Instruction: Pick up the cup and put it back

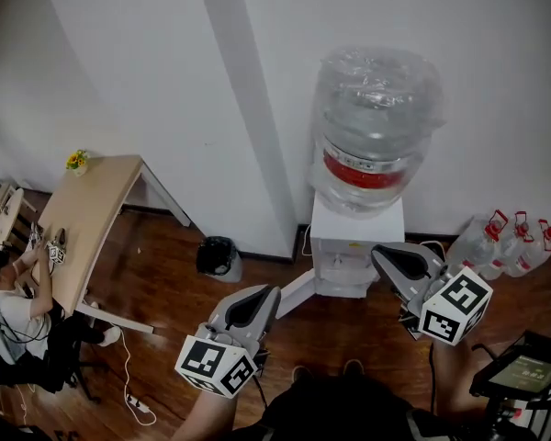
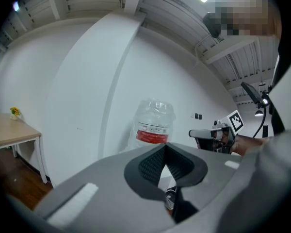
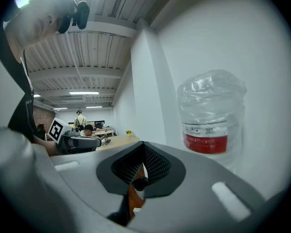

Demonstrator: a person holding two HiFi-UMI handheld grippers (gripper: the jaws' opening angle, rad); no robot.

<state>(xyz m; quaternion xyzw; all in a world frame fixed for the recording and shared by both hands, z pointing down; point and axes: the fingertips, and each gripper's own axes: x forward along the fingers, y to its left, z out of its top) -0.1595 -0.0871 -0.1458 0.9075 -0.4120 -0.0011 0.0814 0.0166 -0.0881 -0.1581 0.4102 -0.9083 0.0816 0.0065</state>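
Only the head view shows the wooden floor, with one white water dispenser [image 1: 354,246] under one plastic-wrapped bottle [image 1: 376,127], one black bin [image 1: 218,255], a cluster of spare jugs [image 1: 507,243] and one desk [image 1: 92,209]. The two gripper views show the left tongs [image 2: 165,145] and right tongs [image 3: 143,144] closed, with nothing between them. Where the cup is, I cannot tell.

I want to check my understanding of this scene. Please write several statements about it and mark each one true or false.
1. A water bottle stands on a white dispenser. True.
2. The bottle's label is blue. False: it is red.
3. The right gripper holds a cup. False: its fingers are shut on nothing.
4. A black bin stands by the wall. True.
5. The wooden table is right of the dispenser. False: it is at the left.
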